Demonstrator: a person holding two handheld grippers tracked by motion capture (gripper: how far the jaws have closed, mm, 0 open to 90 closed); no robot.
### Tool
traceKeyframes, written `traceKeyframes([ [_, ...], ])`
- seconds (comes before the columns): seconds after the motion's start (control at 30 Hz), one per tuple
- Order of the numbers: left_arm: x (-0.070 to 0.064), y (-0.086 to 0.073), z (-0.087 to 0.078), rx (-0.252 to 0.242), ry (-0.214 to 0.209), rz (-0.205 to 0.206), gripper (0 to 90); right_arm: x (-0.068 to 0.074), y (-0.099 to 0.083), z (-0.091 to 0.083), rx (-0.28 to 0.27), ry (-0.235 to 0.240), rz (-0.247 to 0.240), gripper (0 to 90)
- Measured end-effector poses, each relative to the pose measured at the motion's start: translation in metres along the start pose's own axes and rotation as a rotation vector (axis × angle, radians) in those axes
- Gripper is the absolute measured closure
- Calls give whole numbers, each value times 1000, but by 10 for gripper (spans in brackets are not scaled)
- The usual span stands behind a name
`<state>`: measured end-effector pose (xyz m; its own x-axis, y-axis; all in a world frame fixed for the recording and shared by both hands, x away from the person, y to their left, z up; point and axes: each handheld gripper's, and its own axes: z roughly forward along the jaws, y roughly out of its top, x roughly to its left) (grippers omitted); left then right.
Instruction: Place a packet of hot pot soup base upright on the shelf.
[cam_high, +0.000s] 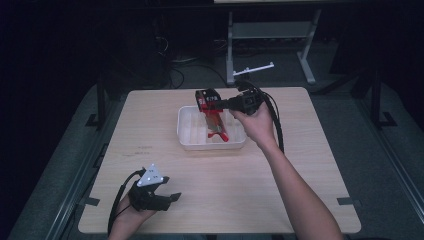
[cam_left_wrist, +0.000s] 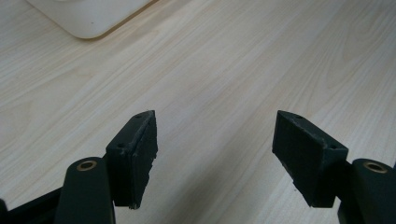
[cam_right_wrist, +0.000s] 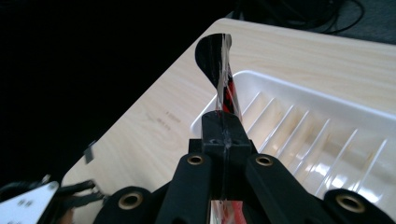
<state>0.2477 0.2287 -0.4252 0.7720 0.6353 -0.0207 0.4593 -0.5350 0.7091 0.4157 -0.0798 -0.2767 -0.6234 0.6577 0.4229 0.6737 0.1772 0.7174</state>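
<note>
Dim lab: bare wooden table (cam_high: 220, 195), floor cables (cam_high: 185, 75), metal stand (cam_high: 270, 45).

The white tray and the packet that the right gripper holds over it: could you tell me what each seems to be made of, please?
The tray looks like glossy moulded plastic: light glints on its ribbed floor, and its corners are rounded. The packet, pinched in the right gripper, seems to be thin clear plastic film with red and black print; it twists, and its edges shine. What it holds, I cannot tell.

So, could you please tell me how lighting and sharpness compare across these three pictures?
High view: dim, dark surround, lit table. Left gripper view: bright and even, left tool casting soft shadows. Right gripper view: glare on the clear packet, white tray slightly soft.
</note>
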Motion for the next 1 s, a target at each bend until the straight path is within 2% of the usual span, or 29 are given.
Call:
traceKeyframes([
  [0.33,2,0,-3,-15,2,-6,304,-6,16,23,-25,-84,30,900],
  [0.37,2,-1,-3,-16,1,-7,304,-7,19,27,-26,-107,35,900],
  [0.6,3,-1,-4,-24,1,-10,304,-12,25,35,-40,-135,54,900],
  [0.7,3,-1,-5,-25,1,-10,304,-15,26,41,-44,-170,62,900],
  [1.0,2,-1,-5,-29,1,-11,304,-18,31,49,-40,-209,63,900],
])
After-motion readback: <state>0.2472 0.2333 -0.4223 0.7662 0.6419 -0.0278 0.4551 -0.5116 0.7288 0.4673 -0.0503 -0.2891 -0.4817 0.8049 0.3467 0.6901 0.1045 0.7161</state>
